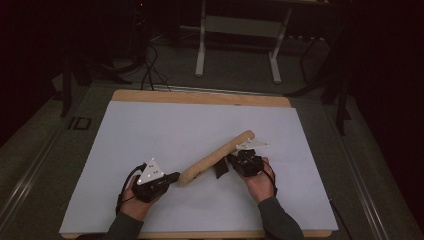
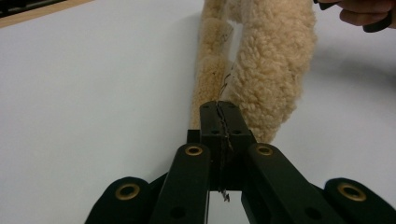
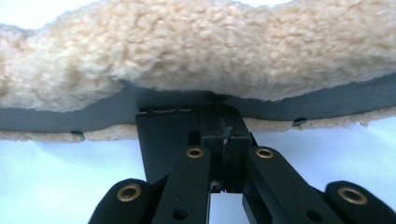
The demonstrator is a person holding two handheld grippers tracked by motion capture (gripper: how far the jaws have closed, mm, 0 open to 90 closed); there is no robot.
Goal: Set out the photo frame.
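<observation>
A long tan fleece cover (image 1: pixel 216 156) lies slantwise on the white table top (image 1: pixel 150 130). It is split lengthwise into two woolly folds (image 2: pixel 271 60). My left gripper (image 1: pixel 173 178) sits at its near left end. The jaws are shut, and a thin dark edge of the cover runs out from between the pads (image 2: pixel 219 116). My right gripper (image 1: pixel 234 161) meets the cover's middle from the right. It is shut at the rim of the raised upper flap (image 3: pixel 201 51), whose grey lining (image 3: pixel 299 105) shows underneath. The lower fold (image 3: pixel 42 135) rests on the table.
A black tab (image 1: pixel 220 170) lies beside the right gripper, under the cover. The white sheet covers a wooden board (image 1: pixel 200 97) with dark floor around it. A white stand (image 1: pixel 240 45) and cables (image 1: pixel 150 70) sit on the floor beyond the far edge.
</observation>
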